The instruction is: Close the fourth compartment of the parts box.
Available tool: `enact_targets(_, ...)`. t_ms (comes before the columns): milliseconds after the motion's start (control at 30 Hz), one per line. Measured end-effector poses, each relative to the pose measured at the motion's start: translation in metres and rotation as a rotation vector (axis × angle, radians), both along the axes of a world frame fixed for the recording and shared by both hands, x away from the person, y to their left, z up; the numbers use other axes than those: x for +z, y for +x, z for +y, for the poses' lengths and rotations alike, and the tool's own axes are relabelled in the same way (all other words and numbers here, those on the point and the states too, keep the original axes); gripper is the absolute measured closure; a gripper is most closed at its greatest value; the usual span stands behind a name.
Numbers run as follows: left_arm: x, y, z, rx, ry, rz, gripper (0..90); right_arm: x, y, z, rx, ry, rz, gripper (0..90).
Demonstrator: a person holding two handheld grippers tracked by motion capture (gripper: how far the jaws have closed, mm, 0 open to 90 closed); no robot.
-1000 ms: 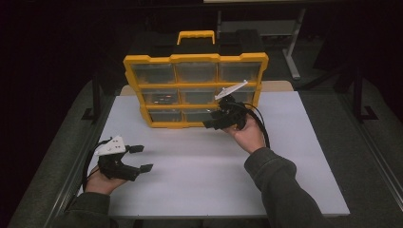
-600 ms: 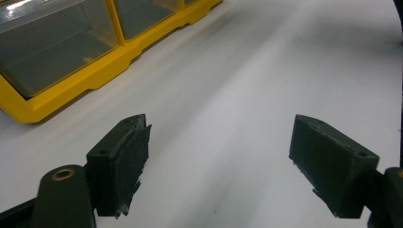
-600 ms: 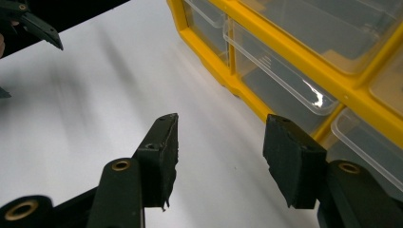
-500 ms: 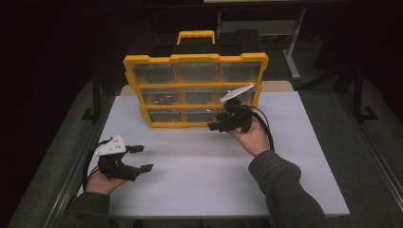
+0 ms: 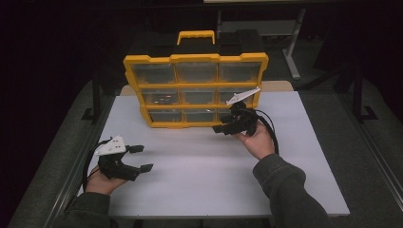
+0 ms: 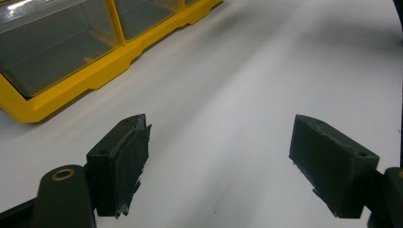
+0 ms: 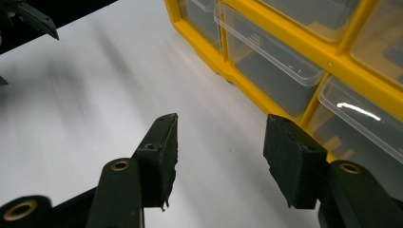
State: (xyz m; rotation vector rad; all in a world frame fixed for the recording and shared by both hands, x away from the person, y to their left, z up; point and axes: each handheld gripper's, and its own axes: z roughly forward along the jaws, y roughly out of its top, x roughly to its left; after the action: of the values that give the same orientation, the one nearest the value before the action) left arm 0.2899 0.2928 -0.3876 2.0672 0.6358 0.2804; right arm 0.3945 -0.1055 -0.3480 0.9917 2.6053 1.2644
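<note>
I hold my right gripper (image 5: 227, 126) with jaws apart just beside the bottom right clear drawer (image 7: 266, 50) of the upright yellow plastic organiser (image 5: 195, 90) at the white table's (image 5: 199, 166) far edge, judging a pull comes next, while my left gripper (image 5: 138, 158) idles open, well apart.

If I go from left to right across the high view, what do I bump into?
Left gripper → yellow drawer organizer → right gripper, just in front of the organizer's lower right drawers → bare white table.
</note>
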Motion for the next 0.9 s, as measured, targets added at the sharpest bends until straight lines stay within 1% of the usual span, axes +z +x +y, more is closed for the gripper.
enact_targets(333, 0.0, 0.0, 0.0, 0.001, 0.002, 0.001, 20.3, -0.004, -0.005, -0.011, -0.02, 0.007, 0.005, 43.2)
enact_targets(367, 0.0, 0.0, 0.0, 0.001, 0.002, 0.001, 20.3, -0.005, -0.006, -0.013, -0.017, 0.007, -0.001, 43.2)
enact_targets(400, 0.0, 0.0, 0.0, 0.003, 0.002, 0.003, 20.3, -0.005, -0.007, -0.014, -0.025, 0.01, 0.008, 43.2)
enact_targets(533, 0.0, 0.0, 0.0, 0.001, 0.004, 0.001, 20.3, -0.009, -0.009, -0.019, -0.028, 0.008, 0.005, 43.0)
enact_targets(600, 0.0, 0.0, 0.0, 0.001, 0.005, 0.0, 20.3, -0.01, -0.01, -0.021, -0.038, 0.011, 0.013, 42.5)
enact_targets(633, 0.0, 0.0, 0.0, 0.001, 0.006, 0.0, 20.3, -0.011, -0.01, -0.023, -0.037, 0.012, 0.008, 42.4)
enact_targets(700, 0.0, 0.0, 0.0, 0.002, 0.004, 0.0, 20.2, -0.012, -0.012, -0.025, -0.043, 0.016, 0.013, 42.1)
enact_targets(833, 0.0, 0.0, 0.0, 0.005, 0.003, 0.0, 19.9, -0.015, -0.015, -0.03, -0.046, 0.013, 0.004, 41.8)
enact_targets(867, 0.0, 0.0, 0.0, 0.006, 0.005, 0.001, 19.8, -0.015, -0.016, -0.031, -0.052, 0.016, 0.009, 41.6)
enact_targets(900, 0.0, 0.0, 0.0, 0.006, 0.005, 0.001, 19.7, -0.016, -0.016, -0.032, -0.047, 0.013, -0.005, 41.5)
